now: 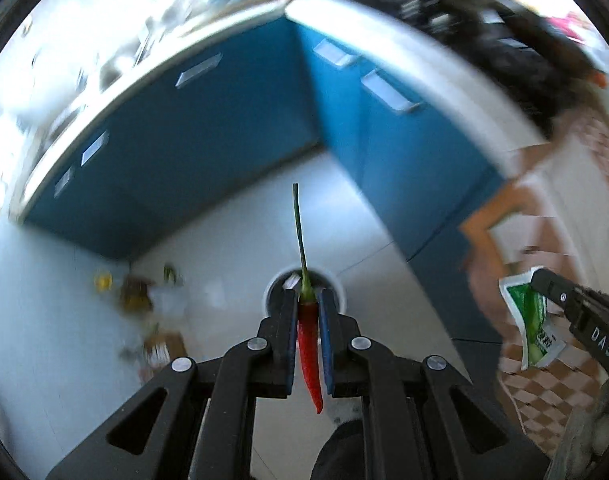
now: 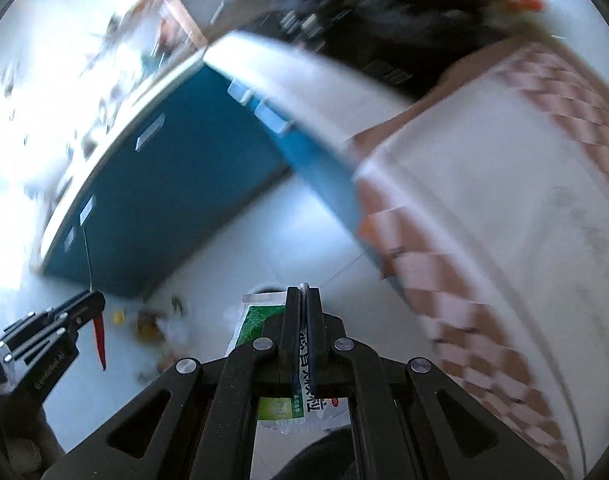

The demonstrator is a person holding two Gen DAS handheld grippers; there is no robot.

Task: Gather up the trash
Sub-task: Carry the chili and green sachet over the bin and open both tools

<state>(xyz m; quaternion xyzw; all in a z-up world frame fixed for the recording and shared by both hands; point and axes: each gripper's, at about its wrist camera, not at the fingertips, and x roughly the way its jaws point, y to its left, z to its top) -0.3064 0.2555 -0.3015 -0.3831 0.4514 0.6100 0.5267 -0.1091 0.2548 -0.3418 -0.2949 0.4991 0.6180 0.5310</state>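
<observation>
My left gripper [image 1: 307, 300] is shut on a red chili pepper [image 1: 309, 344]; its long green stem sticks out past the fingertips. Right below the tips stands a round white bin [image 1: 340, 288] on the pale floor. My right gripper [image 2: 303, 294] is shut on a green and white plastic wrapper [image 2: 256, 324], which hangs under the fingers. In the left wrist view the right gripper [image 1: 544, 280] and the wrapper [image 1: 532, 316] show at the right edge. The right wrist view shows the left gripper [image 2: 98, 306] with the chili [image 2: 99, 340] at the lower left.
Blue cabinets [image 1: 208, 152] with a white countertop [image 1: 404, 40] form a corner behind the bin. Loose scraps and peelings [image 1: 144, 300] lie on the floor left of the bin. A person in checked trousers [image 1: 544, 380] stands at the right. Both views are motion-blurred.
</observation>
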